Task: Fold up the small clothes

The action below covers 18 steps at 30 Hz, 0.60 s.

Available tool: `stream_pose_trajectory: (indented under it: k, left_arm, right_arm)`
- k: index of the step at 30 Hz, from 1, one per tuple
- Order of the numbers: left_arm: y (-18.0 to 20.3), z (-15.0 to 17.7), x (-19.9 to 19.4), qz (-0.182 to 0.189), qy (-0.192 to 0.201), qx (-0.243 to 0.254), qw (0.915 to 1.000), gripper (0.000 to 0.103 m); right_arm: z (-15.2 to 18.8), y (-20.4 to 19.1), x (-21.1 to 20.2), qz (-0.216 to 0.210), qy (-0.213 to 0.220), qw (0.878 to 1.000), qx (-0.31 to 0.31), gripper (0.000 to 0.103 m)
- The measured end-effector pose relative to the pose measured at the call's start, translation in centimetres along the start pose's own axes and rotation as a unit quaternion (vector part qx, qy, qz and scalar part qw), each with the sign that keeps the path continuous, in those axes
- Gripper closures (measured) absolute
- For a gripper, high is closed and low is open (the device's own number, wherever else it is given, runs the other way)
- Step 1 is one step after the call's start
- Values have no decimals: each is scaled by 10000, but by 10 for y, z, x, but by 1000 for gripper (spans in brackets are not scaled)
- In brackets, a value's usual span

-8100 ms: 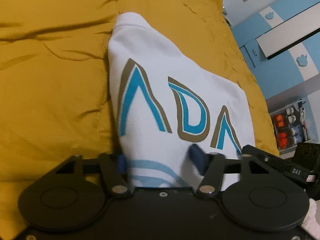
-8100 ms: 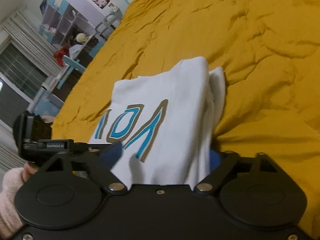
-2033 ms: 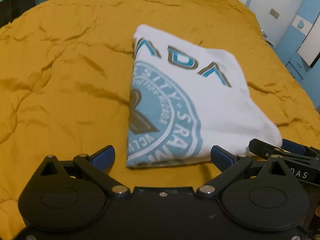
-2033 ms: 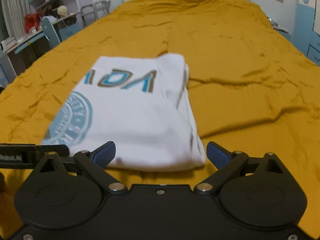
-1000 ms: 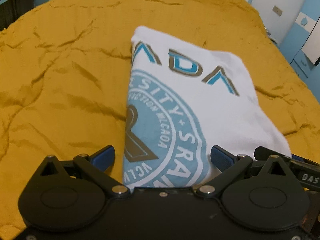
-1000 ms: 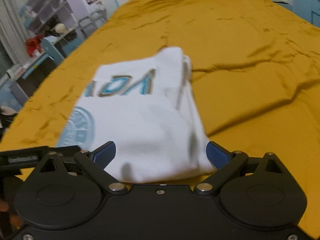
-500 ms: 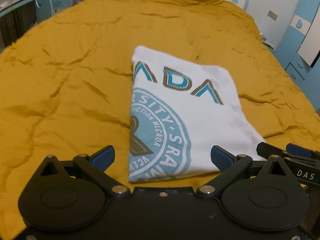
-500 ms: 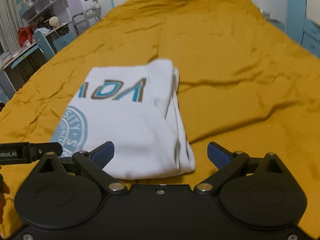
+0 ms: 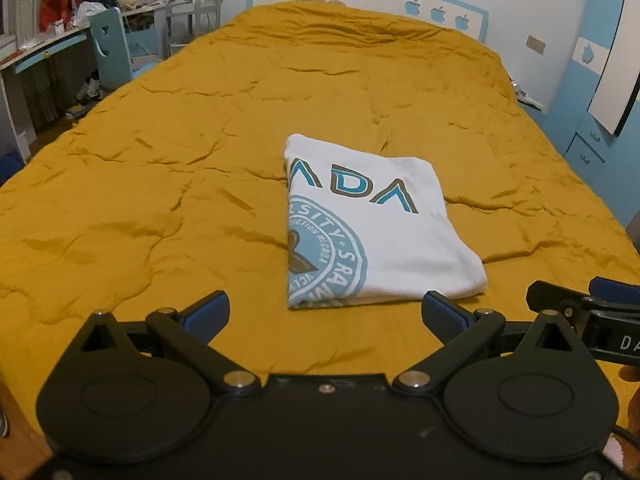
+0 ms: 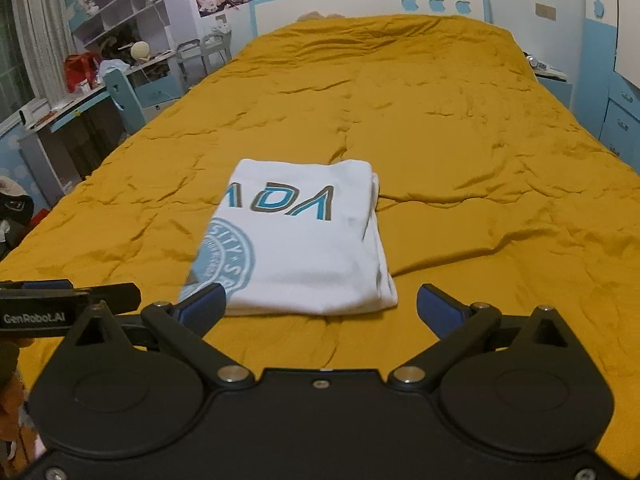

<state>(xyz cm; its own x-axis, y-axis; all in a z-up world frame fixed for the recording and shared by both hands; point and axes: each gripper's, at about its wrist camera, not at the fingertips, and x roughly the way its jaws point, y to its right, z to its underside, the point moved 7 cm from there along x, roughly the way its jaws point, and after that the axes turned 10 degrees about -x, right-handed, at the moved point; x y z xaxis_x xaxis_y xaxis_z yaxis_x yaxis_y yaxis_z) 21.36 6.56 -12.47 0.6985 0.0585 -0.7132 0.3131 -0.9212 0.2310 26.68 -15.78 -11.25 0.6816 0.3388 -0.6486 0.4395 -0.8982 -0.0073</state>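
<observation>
A white T-shirt (image 9: 376, 232) with blue and brown lettering and a round blue emblem lies folded into a compact rectangle on the mustard-yellow bedspread (image 9: 200, 160). It also shows in the right wrist view, the T-shirt (image 10: 308, 248) lying flat with its layered edge on the right. My left gripper (image 9: 326, 314) is open, just short of the shirt's near edge, holding nothing. My right gripper (image 10: 320, 306) is open too, its blue pads apart on either side of the shirt's near edge without touching it. The right gripper's tip (image 9: 576, 304) pokes in at the left wrist view's right edge.
The bedspread (image 10: 480, 140) stretches far beyond the shirt to a white and blue headboard (image 10: 360, 4). A desk with a blue chair (image 9: 110, 50) and cluttered shelves (image 10: 116, 12) stand to the left. Blue drawers (image 10: 622, 120) line the right side.
Both grippers have let go of the shirt and pulled back and up from it. The shirt now lies flat and still, farther from both cameras.
</observation>
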Motion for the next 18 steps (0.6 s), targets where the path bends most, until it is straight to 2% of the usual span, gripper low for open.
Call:
stream_pose_trajectory:
  k: [9, 18]
  left_arm:
    - [3, 16, -45, 94, -35, -226, 9997, 0]
    - [11, 16, -50, 46, -51, -148, 9999, 0]
  right_arm:
    - [11, -13, -34, 82, -19, 10000, -48, 0]
    - [9, -16, -39, 119, -28, 9999, 23, 0]
